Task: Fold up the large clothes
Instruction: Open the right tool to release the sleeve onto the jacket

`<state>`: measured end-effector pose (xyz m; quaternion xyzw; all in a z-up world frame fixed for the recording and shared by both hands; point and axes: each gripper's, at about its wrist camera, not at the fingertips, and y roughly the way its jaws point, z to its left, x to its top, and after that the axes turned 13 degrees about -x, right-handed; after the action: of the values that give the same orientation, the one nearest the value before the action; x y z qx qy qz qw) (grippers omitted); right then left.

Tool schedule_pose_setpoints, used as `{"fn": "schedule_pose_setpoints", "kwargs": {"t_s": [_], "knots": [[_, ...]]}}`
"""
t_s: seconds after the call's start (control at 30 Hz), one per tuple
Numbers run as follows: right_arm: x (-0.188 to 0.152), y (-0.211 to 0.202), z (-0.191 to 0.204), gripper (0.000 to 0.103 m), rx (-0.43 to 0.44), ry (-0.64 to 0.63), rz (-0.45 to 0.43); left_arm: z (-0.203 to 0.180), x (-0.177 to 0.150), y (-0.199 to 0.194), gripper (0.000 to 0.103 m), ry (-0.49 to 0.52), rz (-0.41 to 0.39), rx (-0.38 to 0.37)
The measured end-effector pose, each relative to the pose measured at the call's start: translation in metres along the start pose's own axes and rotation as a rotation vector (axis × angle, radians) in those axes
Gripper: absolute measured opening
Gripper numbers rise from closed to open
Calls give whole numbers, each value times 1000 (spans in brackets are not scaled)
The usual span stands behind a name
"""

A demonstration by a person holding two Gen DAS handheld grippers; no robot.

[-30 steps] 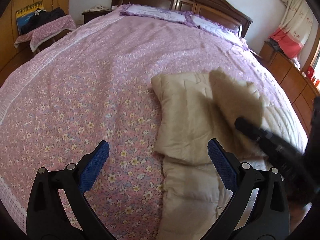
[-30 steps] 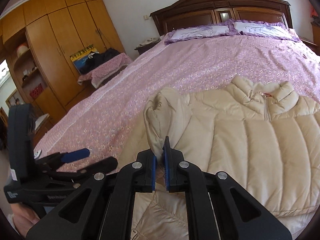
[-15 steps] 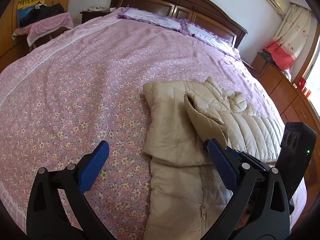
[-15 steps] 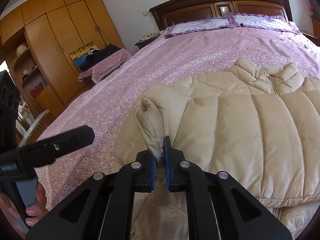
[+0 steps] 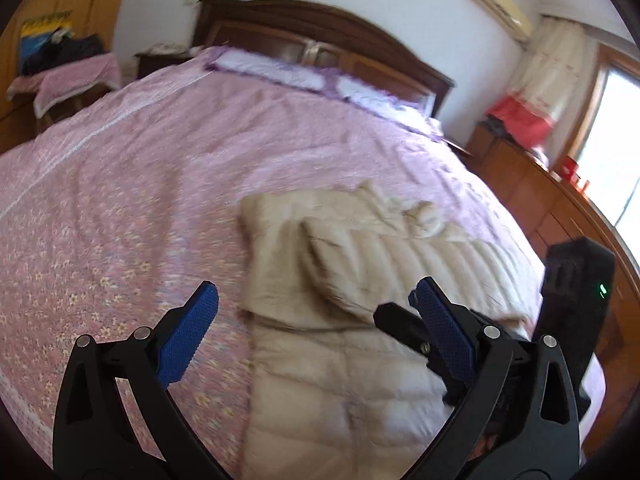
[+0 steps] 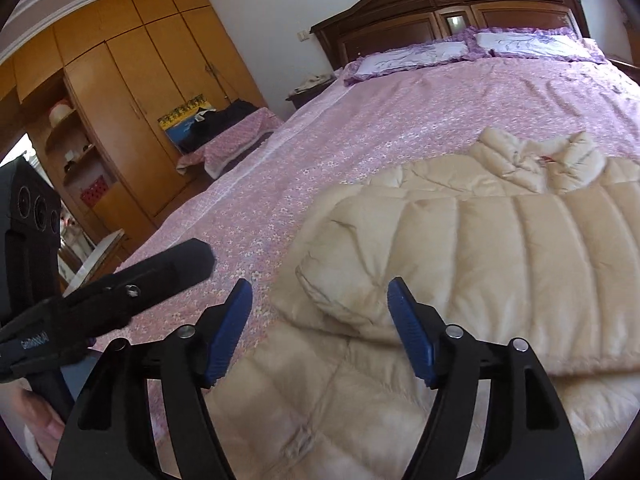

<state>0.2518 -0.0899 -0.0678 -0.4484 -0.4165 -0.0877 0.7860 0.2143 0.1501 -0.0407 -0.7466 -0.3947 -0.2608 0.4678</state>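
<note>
A cream quilted puffer jacket [image 5: 360, 264] lies on the pink flowered bedspread [image 5: 140, 184], collar toward the headboard. One sleeve [image 6: 460, 264] lies folded across its front. My left gripper [image 5: 316, 320] is open and empty, above the jacket's lower left part. My right gripper [image 6: 320, 320] is open and empty, just above the sleeve cuff [image 6: 332, 292]; its body also shows in the left wrist view [image 5: 576, 292]. The left gripper also shows at the left in the right wrist view [image 6: 112, 292].
Pillows [image 6: 472, 50] and a dark wooden headboard [image 6: 460, 8] are at the far end. A wooden wardrobe [image 6: 132, 92] and a cloth-covered stand [image 6: 232, 136] are left of the bed. A wooden dresser [image 5: 552, 204] runs along the right side.
My right gripper carried the sleeve across the jacket front, laid it down and opened. The left gripper stayed open and tilted up a little.
</note>
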Motion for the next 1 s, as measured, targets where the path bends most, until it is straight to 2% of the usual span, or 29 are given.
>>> {"fn": "schedule_pose_setpoints", "kwargs": {"t_s": [0.13,0.23,0.43,0.53,0.7,0.87,1.0], "knots": [[-9,-35,-19,76,-46,40,-38,-26,-13,-20,98,95,5,-43],[-15,-69,-31,76,-73,40,-72,-29,-25,-27,98,107,20,-60],[-42,-140,-59,78,-147,43,-111,-14,-58,-23,98,67,95,-59],[-64,-164,-77,78,-162,90,-113,-10,-67,-25,98,51,100,-45],[-87,-186,-108,78,-196,177,-82,-3,-88,-46,98,29,112,-37],[-111,-211,-133,78,-227,213,-87,10,-113,-74,98,-14,137,0],[-136,-230,-150,78,-264,236,-78,13,-127,-87,98,-4,152,1]]}}
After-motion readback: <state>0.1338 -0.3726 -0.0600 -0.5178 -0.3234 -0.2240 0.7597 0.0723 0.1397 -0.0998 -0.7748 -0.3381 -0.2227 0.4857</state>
